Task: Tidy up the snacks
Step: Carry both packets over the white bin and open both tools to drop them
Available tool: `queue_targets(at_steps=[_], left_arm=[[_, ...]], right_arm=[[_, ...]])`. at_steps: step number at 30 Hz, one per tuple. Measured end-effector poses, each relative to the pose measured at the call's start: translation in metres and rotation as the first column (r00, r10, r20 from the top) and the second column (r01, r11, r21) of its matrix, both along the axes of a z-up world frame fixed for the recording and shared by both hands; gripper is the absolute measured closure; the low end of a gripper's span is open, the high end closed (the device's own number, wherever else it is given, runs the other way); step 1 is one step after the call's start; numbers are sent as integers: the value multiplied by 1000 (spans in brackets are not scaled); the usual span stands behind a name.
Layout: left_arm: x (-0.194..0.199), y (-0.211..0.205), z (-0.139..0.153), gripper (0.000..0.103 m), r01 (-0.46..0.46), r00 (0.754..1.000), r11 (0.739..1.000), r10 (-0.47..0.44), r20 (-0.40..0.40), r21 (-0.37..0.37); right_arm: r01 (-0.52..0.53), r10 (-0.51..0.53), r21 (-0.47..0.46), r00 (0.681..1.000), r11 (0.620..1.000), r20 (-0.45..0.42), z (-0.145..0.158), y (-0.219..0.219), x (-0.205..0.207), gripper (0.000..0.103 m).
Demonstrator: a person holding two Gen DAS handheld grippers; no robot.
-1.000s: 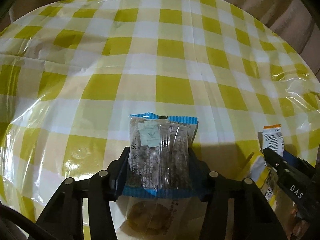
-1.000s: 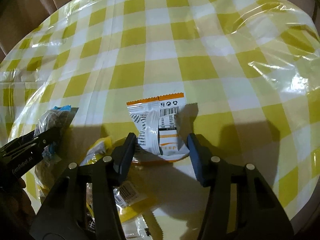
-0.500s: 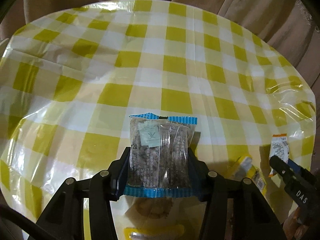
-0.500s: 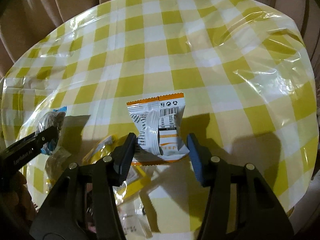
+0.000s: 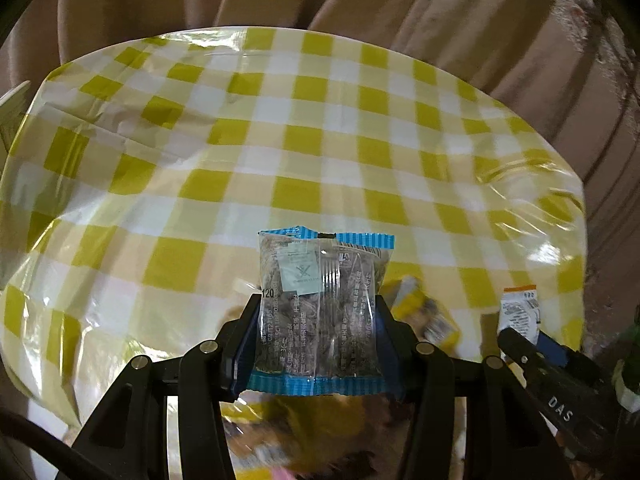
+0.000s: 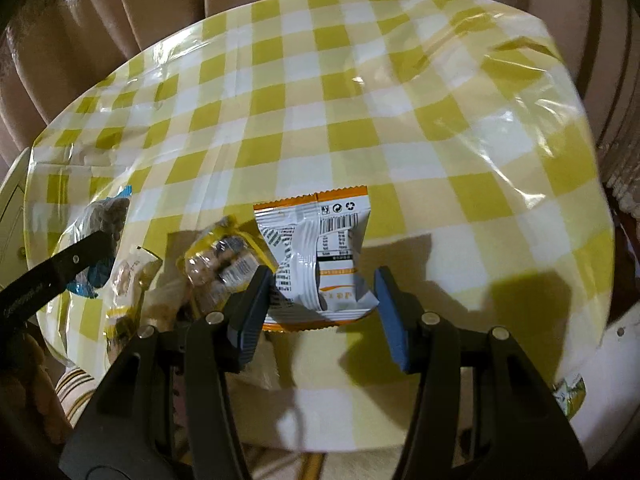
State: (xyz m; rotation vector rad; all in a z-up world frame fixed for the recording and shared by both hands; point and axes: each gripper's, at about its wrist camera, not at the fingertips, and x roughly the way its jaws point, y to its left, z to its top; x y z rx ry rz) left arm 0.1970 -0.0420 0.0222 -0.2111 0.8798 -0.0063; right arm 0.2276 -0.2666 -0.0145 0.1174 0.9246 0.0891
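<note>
A round table [image 5: 248, 168] wears a yellow and white checked cloth under shiny clear plastic, and beige curtains [image 5: 500, 28] hang behind it. Above the cloth, the left gripper [image 5: 316, 344] is closed on a clear packet with blue edges [image 5: 320, 312]. The right gripper [image 6: 320, 300] holds a white and orange packet [image 6: 320, 248], also lifted off the table; its left pad touches the packet, while a gap shows at its right pad. More snack packets [image 6: 220, 264] lie on the cloth between the two grippers.
</note>
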Motion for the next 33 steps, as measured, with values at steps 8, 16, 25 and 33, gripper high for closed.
queue_targets(at_steps=[8,16,25,33], left_arm=[[-23,-37,9,51,71,997,997,-71,11,-13],[-41,-95,17,51,196,981,980,-196,10,-11],[-56,-171,18,51,374,927,927,-374,-17,-18],[-66,-244,16,51,546,836,837,-547,-46,-37]], right_arm=[[56,-56,-4,998,998,13,10,-35,-35,47],[134,-134,5,991,991,16,15,-86,-67,47],[276,-276,0,961,961,-6,9,-165,-101,47],[421,-421,-1,907,907,-17,5,-237,-124,47]])
